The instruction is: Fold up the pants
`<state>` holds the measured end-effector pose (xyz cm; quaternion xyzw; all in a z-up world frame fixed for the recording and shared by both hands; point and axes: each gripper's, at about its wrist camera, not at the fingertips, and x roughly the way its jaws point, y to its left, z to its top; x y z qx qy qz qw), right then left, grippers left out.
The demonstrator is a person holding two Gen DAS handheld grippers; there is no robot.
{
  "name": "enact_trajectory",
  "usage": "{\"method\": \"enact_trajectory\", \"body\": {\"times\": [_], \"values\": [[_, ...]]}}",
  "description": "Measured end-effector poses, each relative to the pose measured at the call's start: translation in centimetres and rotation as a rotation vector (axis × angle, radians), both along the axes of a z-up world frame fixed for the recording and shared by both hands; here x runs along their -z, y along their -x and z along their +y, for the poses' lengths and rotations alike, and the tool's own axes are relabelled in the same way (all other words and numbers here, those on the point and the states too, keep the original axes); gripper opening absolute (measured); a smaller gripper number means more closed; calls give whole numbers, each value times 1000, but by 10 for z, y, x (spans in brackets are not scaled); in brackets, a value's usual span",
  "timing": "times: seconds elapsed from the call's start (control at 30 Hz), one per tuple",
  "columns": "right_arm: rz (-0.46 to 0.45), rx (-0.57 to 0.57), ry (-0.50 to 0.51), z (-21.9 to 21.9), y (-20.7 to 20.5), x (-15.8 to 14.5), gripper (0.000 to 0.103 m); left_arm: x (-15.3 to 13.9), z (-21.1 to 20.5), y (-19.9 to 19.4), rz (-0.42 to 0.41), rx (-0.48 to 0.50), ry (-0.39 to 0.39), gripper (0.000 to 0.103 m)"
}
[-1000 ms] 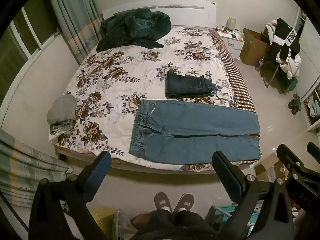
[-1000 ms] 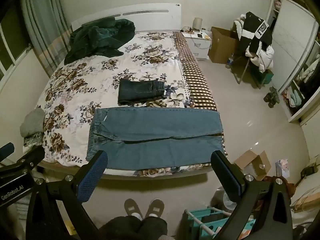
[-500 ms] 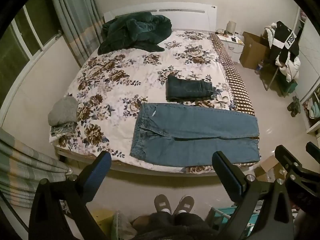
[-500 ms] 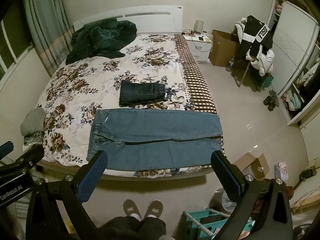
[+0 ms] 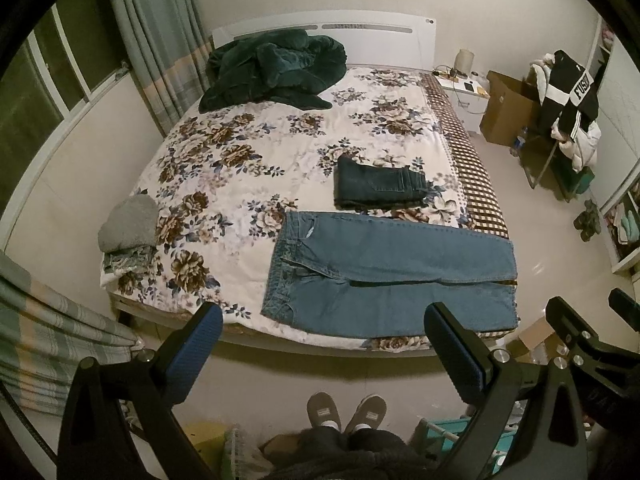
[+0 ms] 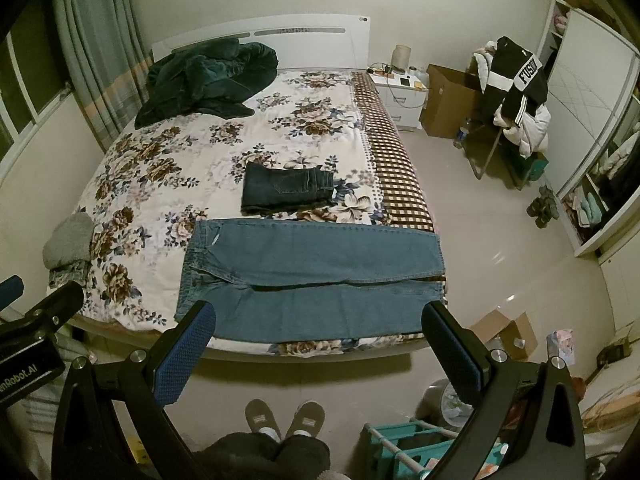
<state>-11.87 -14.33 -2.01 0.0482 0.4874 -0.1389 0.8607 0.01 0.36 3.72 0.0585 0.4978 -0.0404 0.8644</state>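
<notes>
Light blue jeans (image 5: 384, 276) lie spread flat along the near edge of the floral bed (image 5: 240, 168), waist to the left, legs to the right; they also show in the right wrist view (image 6: 312, 276). A folded pair of dark jeans (image 5: 376, 184) lies just behind them, also seen in the right wrist view (image 6: 286, 188). My left gripper (image 5: 322, 356) is open and empty, held above the floor in front of the bed. My right gripper (image 6: 318, 358) is open and empty, also short of the bed.
A dark green blanket (image 5: 276, 68) is heaped at the headboard. A grey bundle (image 5: 130, 226) sits at the bed's left edge. Curtains (image 5: 52, 344) hang left. A nightstand (image 6: 402, 92), cardboard boxes (image 6: 452, 100), a clothes-laden chair (image 6: 516, 92) and a teal rack (image 6: 424, 448) stand right.
Both views have tilted slightly down and drawn back a touch, so the bed and jeans sit a little higher in frame. Both grippers stay open; the clothes have not moved.
</notes>
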Motion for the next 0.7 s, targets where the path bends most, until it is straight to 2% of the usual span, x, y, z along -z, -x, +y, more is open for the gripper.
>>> {"method": "enact_trajectory", "body": {"times": [0.7], "values": [[2, -3, 0, 5, -1, 2, 103, -2, 7, 2, -1, 2, 8, 103]]}}
